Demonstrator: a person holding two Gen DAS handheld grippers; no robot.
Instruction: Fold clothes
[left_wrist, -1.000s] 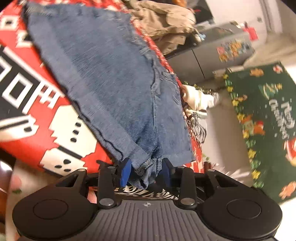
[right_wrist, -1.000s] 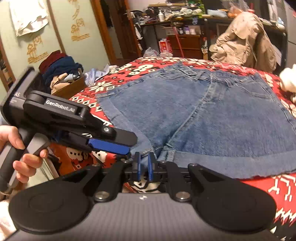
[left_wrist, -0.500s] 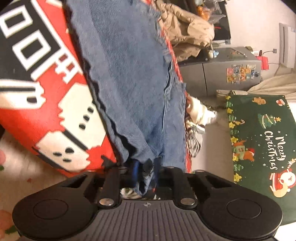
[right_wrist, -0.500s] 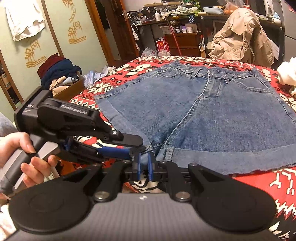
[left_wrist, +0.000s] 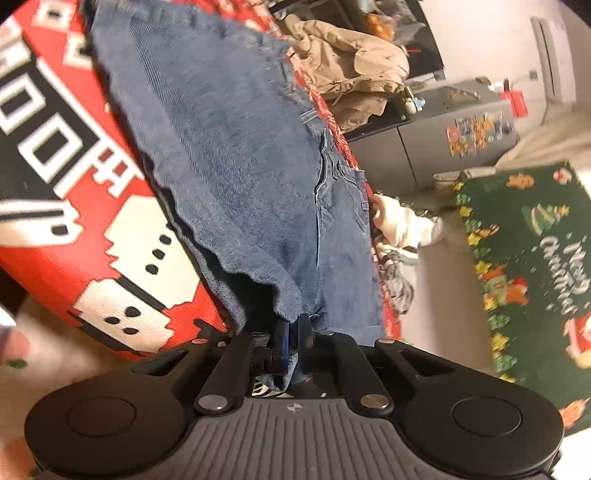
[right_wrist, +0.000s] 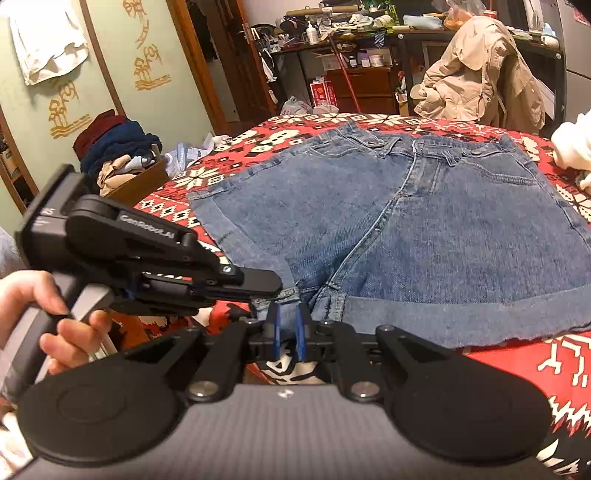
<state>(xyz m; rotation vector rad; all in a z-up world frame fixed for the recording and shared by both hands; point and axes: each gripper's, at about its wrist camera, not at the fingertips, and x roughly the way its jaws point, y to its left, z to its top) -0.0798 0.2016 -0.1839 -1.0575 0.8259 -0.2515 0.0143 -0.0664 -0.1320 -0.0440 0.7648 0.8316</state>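
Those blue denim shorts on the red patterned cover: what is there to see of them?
The blue denim shorts lie spread flat on the red patterned cover, waistband with belt loops at the far side, legs toward the cameras. The fabric looks faded and sturdy, with turned-up, slightly frayed hems and a centre seam. At the near crotch hem, the left gripper has just closed on the fabric, and the right gripper pinches it right beside.

Blue denim shorts (right_wrist: 424, 236) are lying spread flat on a red patterned blanket (right_wrist: 554, 369), waistband at the far side, cuffed leg hems hanging over the near edge.
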